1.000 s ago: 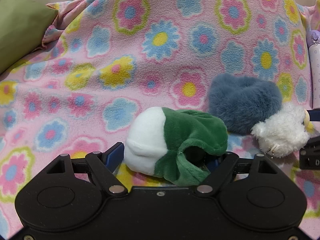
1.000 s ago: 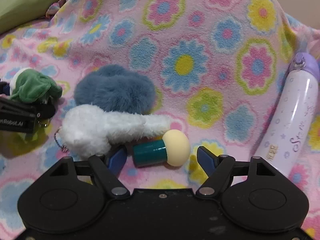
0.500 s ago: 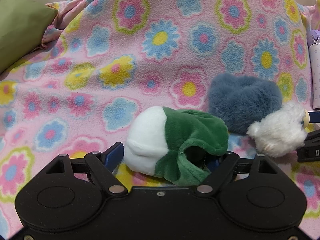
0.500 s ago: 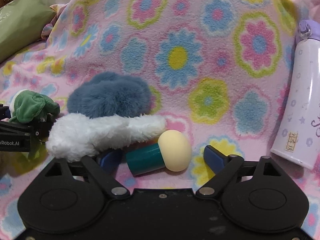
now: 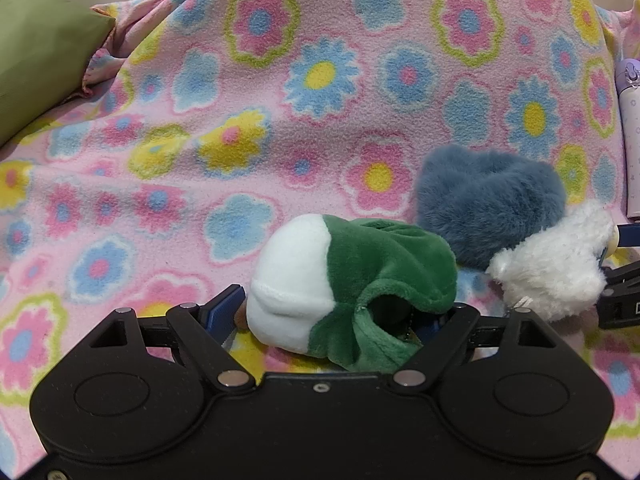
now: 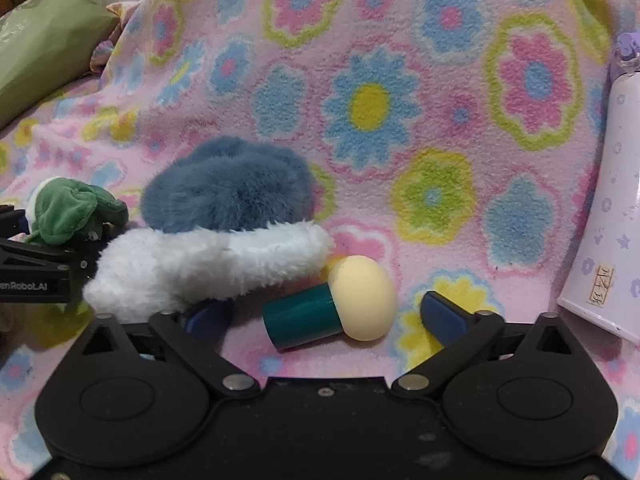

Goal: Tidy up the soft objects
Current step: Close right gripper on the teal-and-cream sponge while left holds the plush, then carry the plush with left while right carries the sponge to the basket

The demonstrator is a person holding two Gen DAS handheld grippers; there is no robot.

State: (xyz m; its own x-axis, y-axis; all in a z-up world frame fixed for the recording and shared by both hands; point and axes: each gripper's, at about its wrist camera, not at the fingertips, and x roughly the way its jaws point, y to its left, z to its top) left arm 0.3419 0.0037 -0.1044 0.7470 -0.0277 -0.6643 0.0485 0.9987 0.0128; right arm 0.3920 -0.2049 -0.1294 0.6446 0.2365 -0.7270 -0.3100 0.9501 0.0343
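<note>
1. We judged the sorting partly done: a green-and-white plush (image 5: 352, 288), a blue-grey fur piece (image 5: 488, 208) and a white fluffy toy (image 5: 556, 268) lay bunched together on the flowered fleece blanket (image 5: 320, 80).
2. Our left gripper (image 5: 336, 320) was clamped on the green-and-white plush.
3. Our right gripper (image 6: 324, 314) stood wide apart around a teal-handled sponge puff (image 6: 332, 308), touching neither side; its left finger (image 6: 208, 314) lay under the white fluffy toy.
</note>
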